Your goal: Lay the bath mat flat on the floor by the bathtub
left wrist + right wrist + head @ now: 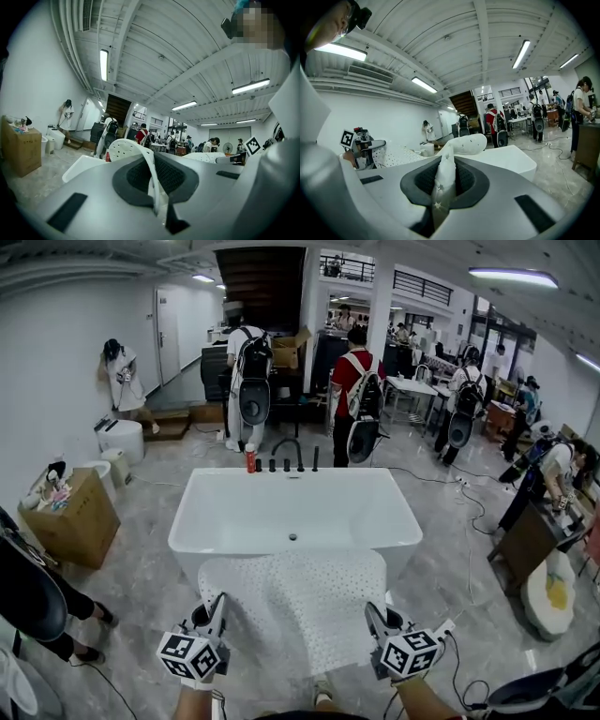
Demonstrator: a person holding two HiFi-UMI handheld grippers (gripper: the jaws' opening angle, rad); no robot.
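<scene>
- Two tongs, left tongs [219, 607] and right tongs [373, 615], each pinching a near edge of the bath mat [298, 601].
- Position: lower centre, held up before the bathtub [281, 507].
- Step: mat held spread above the floor; next, probably lowering it flat onto the floor [150, 577].

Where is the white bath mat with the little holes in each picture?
Head view: the bath mat is at bottom centre, in front of the bathtub.
Left gripper view: centre, curling up where the left gripper pinches it.
Right gripper view: centre, standing up where the right gripper pinches it.
Shared landmark: the bathtub, just beyond the mat in all three views.
</scene>
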